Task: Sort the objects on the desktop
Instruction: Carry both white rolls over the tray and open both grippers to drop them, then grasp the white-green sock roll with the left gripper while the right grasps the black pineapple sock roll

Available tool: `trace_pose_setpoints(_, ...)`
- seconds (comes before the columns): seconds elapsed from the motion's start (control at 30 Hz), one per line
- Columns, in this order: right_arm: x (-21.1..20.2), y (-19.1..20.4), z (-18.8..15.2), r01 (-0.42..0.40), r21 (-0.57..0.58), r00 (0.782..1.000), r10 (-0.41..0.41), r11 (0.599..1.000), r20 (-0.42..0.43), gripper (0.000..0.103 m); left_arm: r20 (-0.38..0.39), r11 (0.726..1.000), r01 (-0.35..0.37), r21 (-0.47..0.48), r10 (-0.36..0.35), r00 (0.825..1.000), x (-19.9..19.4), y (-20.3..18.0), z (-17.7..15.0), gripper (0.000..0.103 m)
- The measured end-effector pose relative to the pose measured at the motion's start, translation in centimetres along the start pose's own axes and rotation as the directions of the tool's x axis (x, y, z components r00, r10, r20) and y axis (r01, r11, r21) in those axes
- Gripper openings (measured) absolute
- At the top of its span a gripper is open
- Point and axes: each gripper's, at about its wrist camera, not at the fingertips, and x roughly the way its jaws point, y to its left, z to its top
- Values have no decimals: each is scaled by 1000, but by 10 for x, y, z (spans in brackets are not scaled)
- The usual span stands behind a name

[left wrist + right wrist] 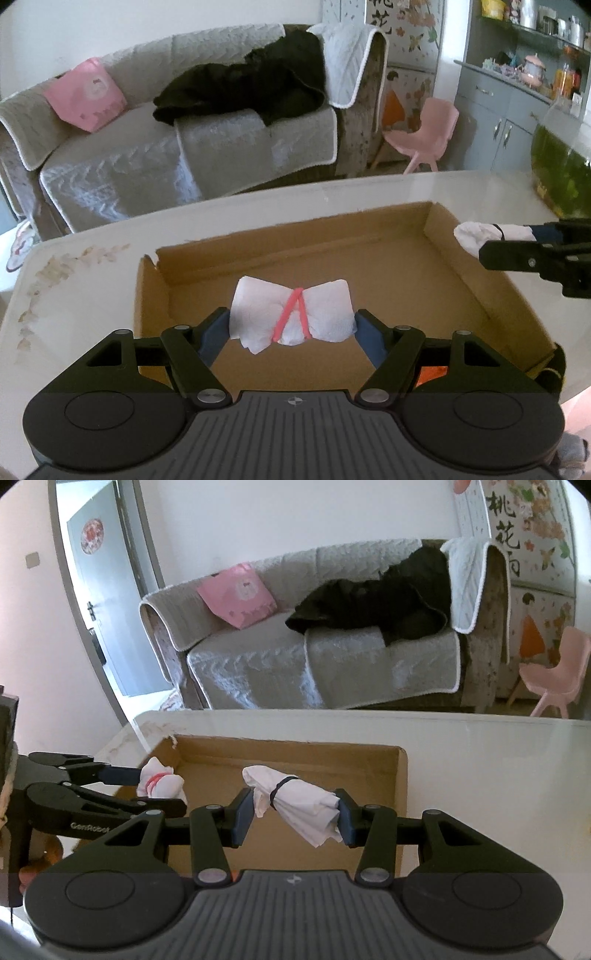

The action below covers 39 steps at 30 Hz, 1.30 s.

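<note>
"GenRobot" on left tongs (162, 786)

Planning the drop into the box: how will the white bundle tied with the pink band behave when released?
The white bundle looks like soft tissue, so probably light and floppy. Its flared ends and pink band suggest it will flop rather than roll in the cardboard box.

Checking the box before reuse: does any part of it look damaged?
Yes. The cardboard box has a ragged, torn far-left corner, seen in both views. Its other walls look intact.
</note>
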Motion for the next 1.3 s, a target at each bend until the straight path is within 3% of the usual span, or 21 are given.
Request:
trace_pose_setpoints(0.33,23,-11,-10,34,-28,996,-36,999,-81,44,-52,1000,-6,11,6,999,27,-3,-12,79)
trace_pose_setpoints(0.43,27,-13,-13,29,-39,995,-33,999,-93,45,-61,1000,3,8,-3,998,31,-4,-14,85)
trace_pose_setpoints(0.5,27,-11,-15,38,-47,995,-42,998,-91,52,-59,1000,1,14,0,998,31,-5,-16,90)
trace_pose_setpoints(0.53,27,-11,-15,36,-49,995,-41,998,-92,52,-63,1000,-1,15,2,998,32,-5,-16,99)
trace_pose_setpoints(0.57,27,-11,-15,36,-53,995,-41,998,-93,54,-69,1000,-2,10,2,998,33,-4,-16,102)
trace_pose_setpoints(0.63,25,-9,-15,49,-65,995,-54,997,-84,65,-78,1000,0,-3,0,997,34,-3,-18,103)
trace_pose_setpoints(0.67,25,-9,-14,53,-66,995,-58,996,-76,80,-80,1000,-3,-6,2,997,34,-2,-18,103)
trace_pose_setpoints(0.7,22,-9,-14,53,-68,996,-57,996,-63,85,-83,1000,-4,-8,3,997,33,-1,-19,103)
trace_pose_setpoints(0.8,15,-9,-11,50,-72,998,-53,996,-44,85,-74,1000,-8,-7,8,997,28,0,-20,103)
trace_pose_setpoints(1.03,-18,-14,-13,30,-66,999,-29,997,15,88,-18,1000,-9,-18,9,1000,-9,7,-17,103)
trace_pose_setpoints(1.3,-70,-23,-30,17,-106,998,-10,994,67,98,76,1000,-6,-16,7,997,-97,28,-33,103)
